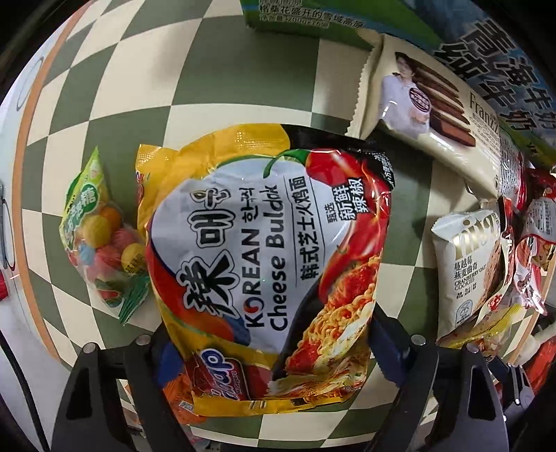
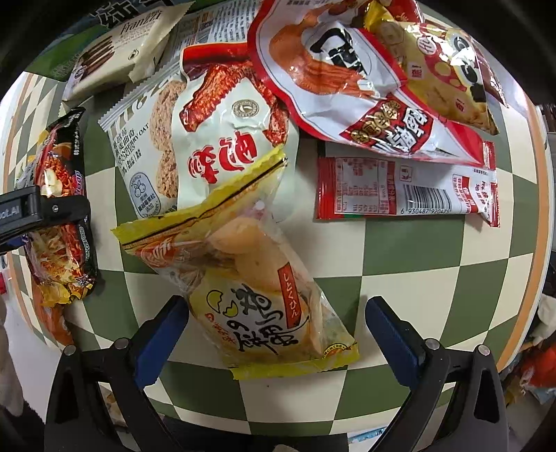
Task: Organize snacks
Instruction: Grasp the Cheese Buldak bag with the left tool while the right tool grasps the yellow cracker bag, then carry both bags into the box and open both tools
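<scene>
- Left gripper: jaws astride glossy yellow-and-white Korean cheese noodle packet, possibly just touching, grip unclear; long axis running away from camera.
- Right gripper: wide open, straddling clear yellow-edged egg-cake bag, not pinching.
- Beyond, on green-and-cream checkered table: one red sachet, one cream wafer pack.

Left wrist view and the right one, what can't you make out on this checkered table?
- Left wrist view: an orange packet lies mostly under the Cheese Buldak noodle bag; its full label is hidden.
- Left wrist view: the green carton is cut off by the top edge.
- Right wrist view: the red sachet is partly covered by overlapping bags; its front is unseen.
</scene>
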Motion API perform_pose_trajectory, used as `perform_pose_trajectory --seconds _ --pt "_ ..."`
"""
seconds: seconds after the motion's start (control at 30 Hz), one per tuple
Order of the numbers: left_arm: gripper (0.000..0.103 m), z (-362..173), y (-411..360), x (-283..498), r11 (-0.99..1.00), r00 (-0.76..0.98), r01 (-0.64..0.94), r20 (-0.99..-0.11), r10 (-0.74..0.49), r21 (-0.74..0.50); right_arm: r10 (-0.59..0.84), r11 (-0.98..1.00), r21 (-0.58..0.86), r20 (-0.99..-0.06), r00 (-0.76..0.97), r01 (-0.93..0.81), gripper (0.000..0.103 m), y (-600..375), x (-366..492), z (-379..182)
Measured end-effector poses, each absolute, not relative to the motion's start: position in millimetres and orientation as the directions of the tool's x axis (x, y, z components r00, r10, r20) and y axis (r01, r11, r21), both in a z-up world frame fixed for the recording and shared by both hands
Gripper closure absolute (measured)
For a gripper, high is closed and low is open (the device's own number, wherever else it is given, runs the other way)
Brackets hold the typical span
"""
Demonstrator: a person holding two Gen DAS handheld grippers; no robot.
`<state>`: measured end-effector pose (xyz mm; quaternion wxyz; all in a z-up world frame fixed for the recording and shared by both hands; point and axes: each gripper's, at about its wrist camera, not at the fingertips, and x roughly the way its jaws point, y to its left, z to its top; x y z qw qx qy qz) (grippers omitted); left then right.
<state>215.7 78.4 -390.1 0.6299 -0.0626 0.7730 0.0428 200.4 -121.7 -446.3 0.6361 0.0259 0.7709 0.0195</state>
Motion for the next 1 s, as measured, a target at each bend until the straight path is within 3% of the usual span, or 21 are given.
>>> perform_pose_trajectory --seconds 0.07,0.43,0.63,1.0 --pt "0.015 -385 73 209 0.991 -0.188 -0.133 -0.982 -0.023 0.002 0.072 0.997 0.068 -0.979 -0.192 0.026 0.004 -121 203 -452" --pt "0.015 -342 26 164 0.999 -0.087 -0.024 -0.995 0.039 0.041 0.065 0.996 0.052 -0.982 -0.177 0.077 0.05 -113 189 -441" --pt "0.015 -317 9 142 0.998 -0.019 0.044 -0.999 0.039 0.038 0.06 0.992 0.04 -0.983 -0.171 0.122 0.058 -114 183 -436" --pt "0.015 -228 13 111 0.997 0.078 0.071 -0.997 -0.013 -0.007 0.134 0.968 0.116 -0.988 -0.07 0.22 0.059 -134 173 -404"
